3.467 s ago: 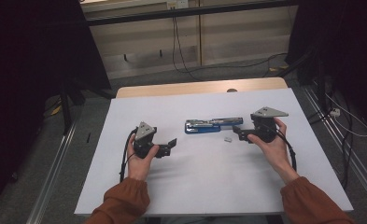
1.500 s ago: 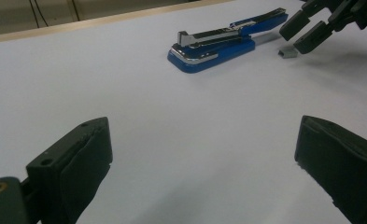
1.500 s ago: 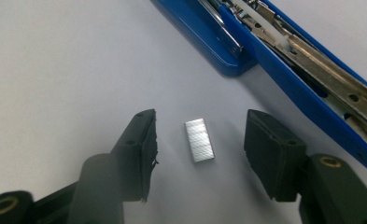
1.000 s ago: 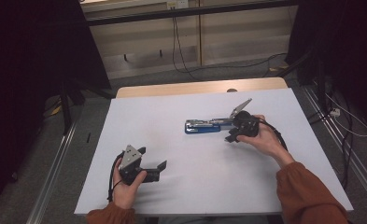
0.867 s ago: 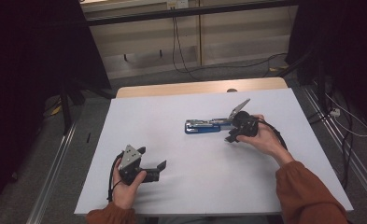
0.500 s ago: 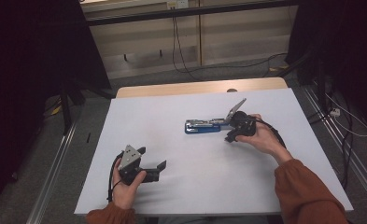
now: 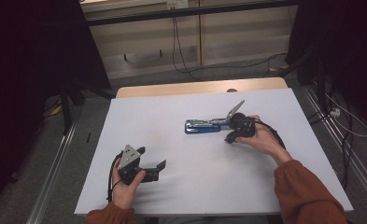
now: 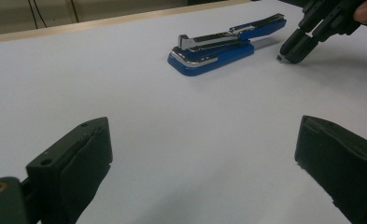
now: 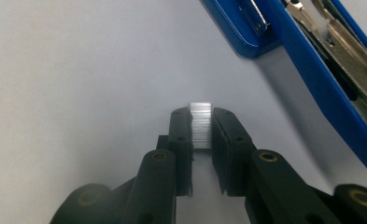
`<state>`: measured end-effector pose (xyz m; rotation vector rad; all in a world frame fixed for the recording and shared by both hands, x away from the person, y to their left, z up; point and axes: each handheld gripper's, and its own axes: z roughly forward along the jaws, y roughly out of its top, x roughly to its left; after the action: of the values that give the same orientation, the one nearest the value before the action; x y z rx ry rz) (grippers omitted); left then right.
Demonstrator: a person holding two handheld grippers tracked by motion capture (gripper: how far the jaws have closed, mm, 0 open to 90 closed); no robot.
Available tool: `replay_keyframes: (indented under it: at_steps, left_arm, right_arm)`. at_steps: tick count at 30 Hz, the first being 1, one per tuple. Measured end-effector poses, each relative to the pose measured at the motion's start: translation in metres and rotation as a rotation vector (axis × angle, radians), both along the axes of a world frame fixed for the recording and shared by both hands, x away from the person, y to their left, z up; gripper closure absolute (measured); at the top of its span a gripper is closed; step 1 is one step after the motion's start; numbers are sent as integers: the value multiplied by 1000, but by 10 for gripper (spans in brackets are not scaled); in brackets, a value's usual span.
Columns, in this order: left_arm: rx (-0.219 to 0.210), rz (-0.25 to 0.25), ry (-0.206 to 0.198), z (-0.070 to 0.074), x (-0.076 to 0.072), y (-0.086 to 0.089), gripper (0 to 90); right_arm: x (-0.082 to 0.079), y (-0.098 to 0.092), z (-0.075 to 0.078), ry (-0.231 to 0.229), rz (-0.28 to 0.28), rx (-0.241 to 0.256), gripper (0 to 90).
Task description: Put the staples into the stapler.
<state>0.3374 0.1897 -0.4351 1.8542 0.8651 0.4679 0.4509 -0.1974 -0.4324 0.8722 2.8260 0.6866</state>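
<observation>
Since 3.5 s ago both hands have shifted: the left gripper has drawn back from mid-desk to the near left corner of the desk, and the right gripper has rolled over, so its grey plate now tilts up beside the stapler instead of lying flat. The small pale strip that lay on the sheet just in front of the stapler back then is gone from that spot. Over the last 1 s the left hand has not moved, and the right has only crept slightly toward the stapler.

The right gripper view gives what the high view cannot: the jaws are clenched on a strip of staples, silvery and ribbed, its end poking out past the jaw tips, just above the white surface. The blue stapler lies close by at the upper right of that view, its metal channel exposed. The left gripper view shows its own jaws spread wide with nothing between them, and beyond them the stapler lying opened out, with the right gripper tipped down just beside its far end.

The desk is covered in white with a wooden edge at the back. Around it are a grey floor with loose cables, metal rails on either side and dark curtains.
</observation>
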Motion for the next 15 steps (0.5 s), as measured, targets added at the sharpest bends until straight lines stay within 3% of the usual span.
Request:
replay_keyframes:
  at_steps: [15]
  left_arm:
    - [-6, 4, -2, 0, 0, 1, 41]
  right_arm:
    - [0, 0, 0, 8, -16, 2, 793]
